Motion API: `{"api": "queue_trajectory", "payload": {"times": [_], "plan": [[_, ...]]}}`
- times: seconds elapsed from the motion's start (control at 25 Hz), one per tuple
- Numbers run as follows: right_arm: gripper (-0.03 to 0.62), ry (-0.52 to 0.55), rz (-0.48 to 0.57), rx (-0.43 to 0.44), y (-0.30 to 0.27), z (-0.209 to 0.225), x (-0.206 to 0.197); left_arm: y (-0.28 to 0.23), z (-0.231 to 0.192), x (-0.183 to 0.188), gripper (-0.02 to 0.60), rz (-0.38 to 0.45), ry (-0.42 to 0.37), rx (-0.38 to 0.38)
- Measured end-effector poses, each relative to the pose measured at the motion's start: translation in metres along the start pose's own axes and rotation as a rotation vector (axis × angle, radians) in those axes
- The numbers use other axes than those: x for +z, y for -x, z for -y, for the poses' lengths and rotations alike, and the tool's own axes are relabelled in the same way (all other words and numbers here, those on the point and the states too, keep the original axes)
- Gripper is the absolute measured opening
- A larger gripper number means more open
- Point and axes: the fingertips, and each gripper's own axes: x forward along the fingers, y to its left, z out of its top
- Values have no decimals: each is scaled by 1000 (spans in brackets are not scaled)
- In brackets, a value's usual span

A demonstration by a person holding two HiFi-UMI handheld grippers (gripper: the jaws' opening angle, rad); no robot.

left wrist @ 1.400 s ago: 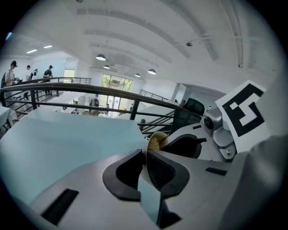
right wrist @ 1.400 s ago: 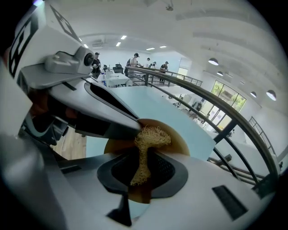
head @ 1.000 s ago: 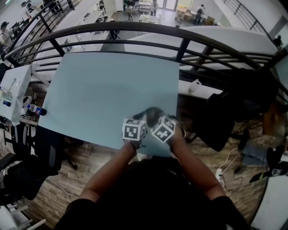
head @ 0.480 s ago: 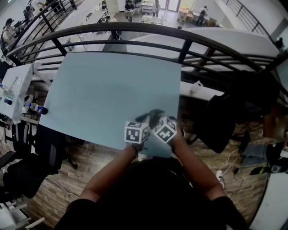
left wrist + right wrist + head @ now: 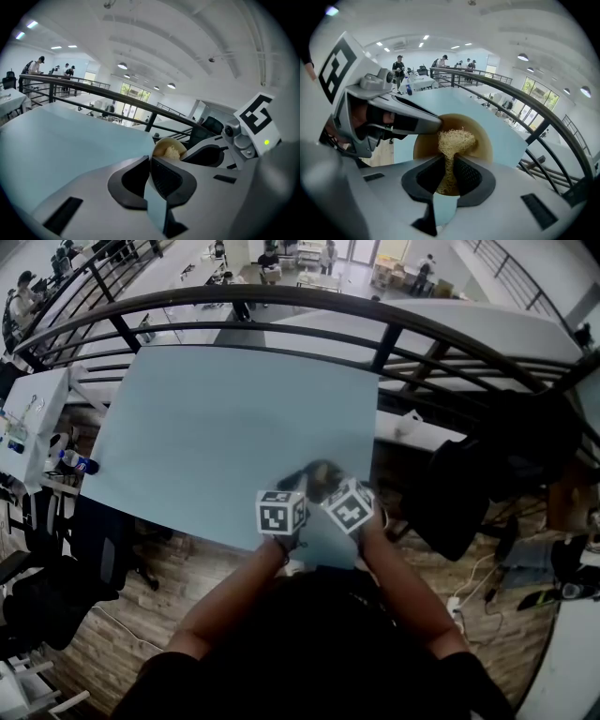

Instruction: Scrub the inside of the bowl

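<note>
Your left gripper (image 5: 151, 158) has its jaws drawn together on the thin rim of the bowl (image 5: 480, 140). In the right gripper view its grey finger reaches in from the left of the frame and ends right on the bowl's upper left edge.

Your right gripper (image 5: 449, 159) is clamped on a tan fibrous scrubber (image 5: 454, 140). The wad is squeezed narrow between the ribbed pads and fans out above them inside the brown bowl, against its inner wall.

The bowl sits on the light blue table (image 5: 234, 418). In the head view it is a dark shape in the lower middle of the frame, just above your two marker cubes (image 5: 280, 512) and close to the table's lower right corner. The two grippers meet there side by side, both tips at the bowl, with your forearms coming up from the bottom of the frame.

In the left gripper view the bowl shows just right of centre, past the closed jaws. The pale scrubber is inside it and your right gripper is beside it on the right.

A dark curved railing (image 5: 375, 310) runs across the top of the head view, beyond the table.
</note>
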Motion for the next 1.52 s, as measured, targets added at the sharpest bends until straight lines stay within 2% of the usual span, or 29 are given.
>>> {"api": "queue_trajectory", "payload": {"times": [0.16, 0.32, 0.52, 0.64, 0.76, 0.88, 1.0, 1.12, 1.32, 1.52], "plan": [[66, -74, 36, -33, 1, 7, 4, 4, 3, 5, 15, 36, -10, 18], [66, -133, 75, -48, 4, 17, 9, 4, 11, 8, 17, 40, -22, -2], [67, -61, 99, -11, 3, 6, 15, -2, 18, -4, 15, 1, -49, -26], [67, -17, 124, 55, 2, -8, 19, 1, 18, -3, 17, 5, -67, -37], [67, 27, 76, 129, -1, -24, 14, 5, 16, 5, 17, 30, -76, -32], [66, 75, 41, 169, 1, -31, 7, 4, 13, 5, 17, 29, -132, -8], [66, 93, 10, 156, 9, -24, 2, 3, 7, 6, 12, 28, -166, 4], [67, 104, 51, 128, 25, -17, 12, 2, 2, 5, 9, 18, -176, 9], [67, 34, 178, 102, 57, -2, 26, 2, -2, 6, 8, 6, -148, -7], [67, -48, 259, 148, 84, 7, 30, -6, -8, -1, 8, -29, -15, -105]]}}
